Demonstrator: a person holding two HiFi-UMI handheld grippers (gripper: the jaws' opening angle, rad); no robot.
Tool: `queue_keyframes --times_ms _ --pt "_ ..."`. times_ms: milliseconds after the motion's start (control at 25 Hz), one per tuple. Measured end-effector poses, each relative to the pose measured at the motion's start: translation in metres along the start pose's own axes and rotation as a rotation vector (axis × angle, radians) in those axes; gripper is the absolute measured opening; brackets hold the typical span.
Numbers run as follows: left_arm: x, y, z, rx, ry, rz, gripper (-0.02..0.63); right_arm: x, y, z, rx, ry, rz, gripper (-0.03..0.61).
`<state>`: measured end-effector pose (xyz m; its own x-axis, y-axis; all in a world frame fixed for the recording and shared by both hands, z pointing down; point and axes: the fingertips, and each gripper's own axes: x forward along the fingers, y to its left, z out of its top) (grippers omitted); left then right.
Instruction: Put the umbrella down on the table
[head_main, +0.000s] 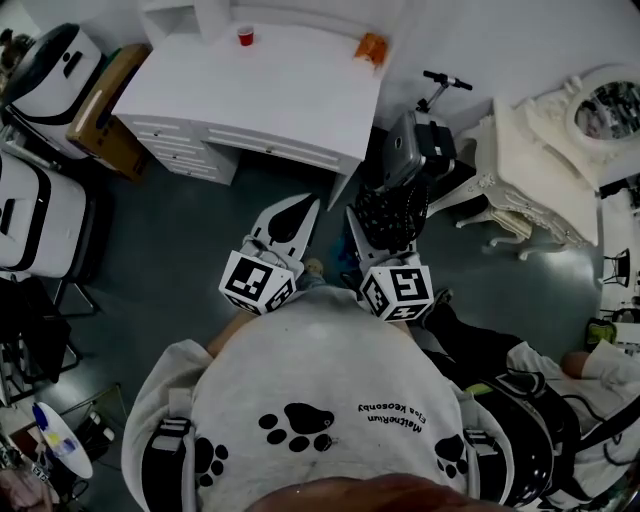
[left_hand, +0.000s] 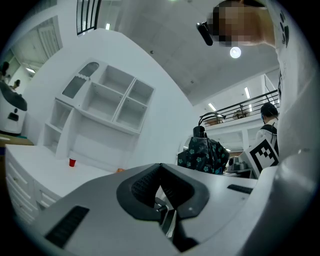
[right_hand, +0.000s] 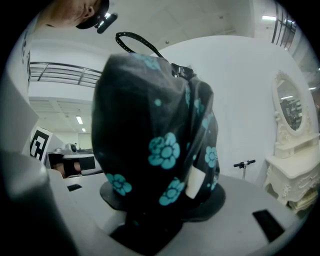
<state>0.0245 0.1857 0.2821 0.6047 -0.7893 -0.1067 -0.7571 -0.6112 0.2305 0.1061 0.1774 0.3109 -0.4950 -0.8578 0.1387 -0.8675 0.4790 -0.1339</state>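
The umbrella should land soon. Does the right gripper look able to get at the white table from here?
Probably not yet: the right gripper, shut on the umbrella, hangs short of the table, over dark floor. Nothing stands between them.

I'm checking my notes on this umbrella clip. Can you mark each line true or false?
1. The right gripper holds a folded dark umbrella with turquoise flowers. True.
2. The left gripper also grips the umbrella. False: its jaws are together with nothing between them.
3. A red cup stands on the white table. True.
4. The umbrella lies on the table. False: it is in the right gripper, short of the table and above the dark floor.
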Motion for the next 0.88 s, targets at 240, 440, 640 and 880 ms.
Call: queue_keyframes --times_ms 240,440,640,880 --pt "0.074 0.024 0.001 0.014 -0.02 0.039 0.017 0.054 -0.06 0.02 -0.007 -0.005 0.041 0.255" --pt "0.106 0.042 -0.008 0.016 -0.004 0.068 0.017 0.085 -0.089 0.017 0.019 0.011 0.061 0.255" --pt "0.119 0.053 -0.017 0.013 0.036 0.092 0.017 0.1 -0.103 0.007 0.054 0.045 0.076 0.255" --pt "0.138 0.068 -0.022 0.015 0.056 0.078 0.017 0.121 -0.115 0.005 0.06 0.053 0.067 0.255"
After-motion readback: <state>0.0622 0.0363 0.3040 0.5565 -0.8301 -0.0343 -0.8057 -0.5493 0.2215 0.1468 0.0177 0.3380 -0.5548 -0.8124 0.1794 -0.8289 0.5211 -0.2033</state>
